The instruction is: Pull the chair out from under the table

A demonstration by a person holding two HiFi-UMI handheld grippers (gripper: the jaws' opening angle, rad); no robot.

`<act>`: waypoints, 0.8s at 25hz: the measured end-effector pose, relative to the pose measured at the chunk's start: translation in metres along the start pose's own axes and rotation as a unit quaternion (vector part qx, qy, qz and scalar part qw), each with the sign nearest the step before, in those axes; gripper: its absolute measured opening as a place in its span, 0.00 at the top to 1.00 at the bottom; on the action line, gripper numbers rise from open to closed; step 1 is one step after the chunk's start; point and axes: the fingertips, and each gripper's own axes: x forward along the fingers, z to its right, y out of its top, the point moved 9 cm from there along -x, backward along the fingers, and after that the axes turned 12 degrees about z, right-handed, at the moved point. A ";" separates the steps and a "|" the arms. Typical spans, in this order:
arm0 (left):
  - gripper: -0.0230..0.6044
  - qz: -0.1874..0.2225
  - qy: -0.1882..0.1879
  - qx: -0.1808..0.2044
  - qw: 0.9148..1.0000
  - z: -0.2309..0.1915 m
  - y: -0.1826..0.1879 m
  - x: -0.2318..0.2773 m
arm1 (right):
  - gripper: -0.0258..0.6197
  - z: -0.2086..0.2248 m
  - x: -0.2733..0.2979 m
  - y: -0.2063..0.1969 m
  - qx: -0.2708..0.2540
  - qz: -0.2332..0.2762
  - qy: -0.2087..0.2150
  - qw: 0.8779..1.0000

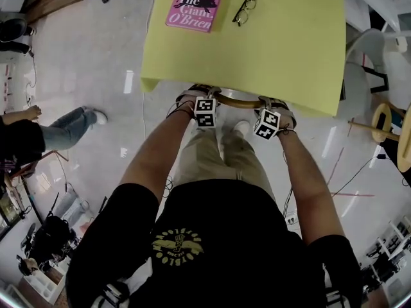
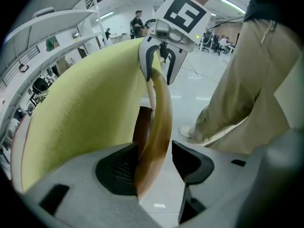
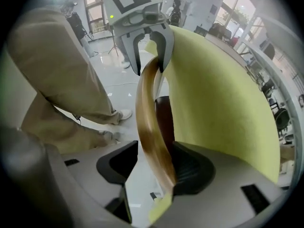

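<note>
The chair is pushed under the yellow-green table (image 1: pixel 289 50); only its curved wooden back rail (image 1: pixel 237 101) shows at the table's near edge. My left gripper (image 1: pixel 198 95) straddles the rail's left end and my right gripper (image 1: pixel 277 106) its right end, both pointing steeply down. In the left gripper view the rail (image 2: pixel 159 122) runs between the jaws of the left gripper (image 2: pixel 156 163), close to the left pad, with a gap to the right pad. In the right gripper view the rail (image 3: pixel 149 118) lies against the right pad of the right gripper (image 3: pixel 156 167), clear of the left one. Both are open.
A pink book (image 1: pixel 196 4) and black glasses (image 1: pixel 244 9) lie on the table's far part. The person's legs and shoes (image 1: pixel 241 128) stand just behind the chair. Another person's legs (image 1: pixel 67 128) stretch in at the left; a wooden frame (image 1: pixel 385 124) stands at the right.
</note>
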 end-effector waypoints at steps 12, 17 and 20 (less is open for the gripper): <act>0.64 -0.031 -0.002 0.029 0.999 -0.005 -0.005 0.017 | 0.64 0.005 0.018 0.001 -0.029 -0.028 -0.018 0.999; 0.64 -0.038 0.012 0.051 0.998 0.001 -0.003 0.017 | 0.64 -0.001 0.015 0.000 -0.030 -0.032 -0.038 0.998; 0.65 -0.046 0.024 0.053 0.997 0.007 -0.001 0.016 | 0.64 -0.005 0.014 0.001 -0.032 -0.034 -0.037 0.998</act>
